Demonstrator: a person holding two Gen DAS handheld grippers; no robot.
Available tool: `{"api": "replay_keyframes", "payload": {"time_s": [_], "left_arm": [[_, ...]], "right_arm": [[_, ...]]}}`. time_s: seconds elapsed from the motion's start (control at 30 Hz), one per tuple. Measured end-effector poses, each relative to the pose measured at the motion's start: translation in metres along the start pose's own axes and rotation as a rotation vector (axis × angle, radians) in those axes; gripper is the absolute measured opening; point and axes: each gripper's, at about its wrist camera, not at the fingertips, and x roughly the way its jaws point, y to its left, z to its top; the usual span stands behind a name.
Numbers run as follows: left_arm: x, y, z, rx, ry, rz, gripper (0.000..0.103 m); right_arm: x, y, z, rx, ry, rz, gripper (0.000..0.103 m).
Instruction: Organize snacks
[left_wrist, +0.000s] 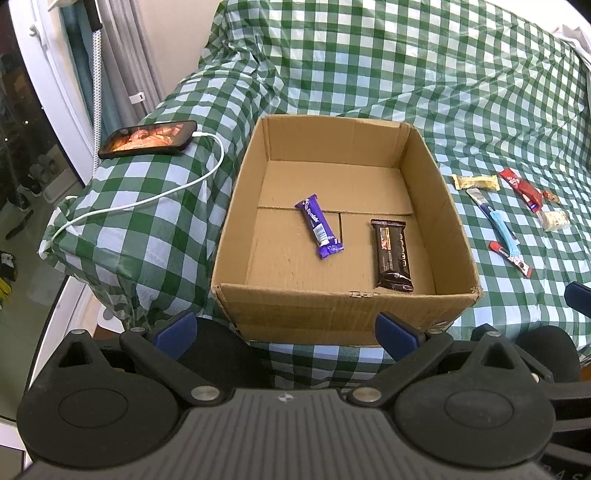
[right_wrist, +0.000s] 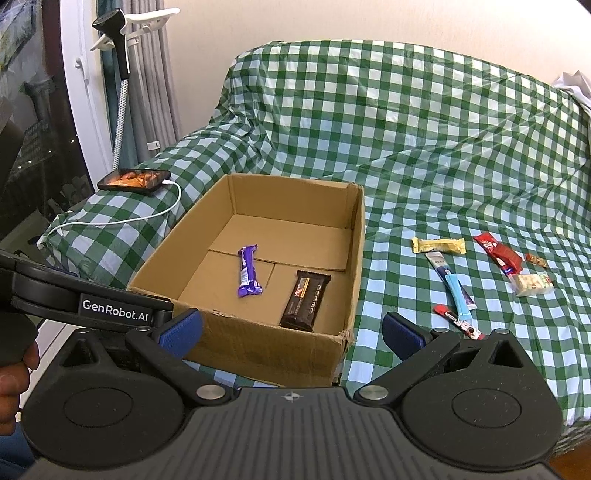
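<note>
Left wrist view: the left gripper (left_wrist: 286, 326) hangs spread and empty before a cardboard box (left_wrist: 332, 306) on a checked cloth (left_wrist: 406, 74); inside lie a purple bar (left_wrist: 319, 231) and a brown bar (left_wrist: 392, 254), apart.

Right wrist view: the right gripper (right_wrist: 291, 328), also spread and empty, faces the box (right_wrist: 258, 350); loose snacks (right_wrist: 480, 273) lie on the cloth to the box's right.

A home: sofa (right_wrist: 406, 147) (checked cover), curtains (right_wrist: 147, 92).

We count one box (right_wrist: 354, 236) holding two bars (right_wrist: 248, 277), at frame centre; six snacks (right_wrist: 439, 245) at right; one phone (right_wrist: 135, 180), upper left.
</note>
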Motion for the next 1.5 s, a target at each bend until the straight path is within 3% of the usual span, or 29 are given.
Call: {"api": "replay_keyframes", "payload": {"time_s": [0.43,0.87,0.97,1.2,1.4,1.5], "left_arm": [[0.012,-0.046,0.030,0.083,0.034,-0.027,0.103],[0.045,-0.152,0.087,0.200,0.075,-0.135,0.103],[0.061,-0.183,0.102,0.213,0.118,-0.176,0.103],[0.124,-0.251,0.138,0.198,0.214,-0.220,0.103],[0.198,-0.297,0.165,0.134,0.278,-0.191,0.103],[0.235,-0.322,0.183,0.138,0.296,-0.215,0.103]], "right_arm": [[0.017,-0.050,-0.005,0.144,0.006,-0.040,0.102],[0.019,-0.177,-0.013,0.389,-0.017,-0.273,0.102],[0.021,-0.212,-0.018,0.433,-0.021,-0.348,0.102],[0.047,-0.287,-0.023,0.567,-0.021,-0.435,0.102],[0.092,-0.349,-0.020,0.655,-0.034,-0.474,0.102],[0.128,-0.378,-0.015,0.679,-0.029,-0.484,0.102]]}}
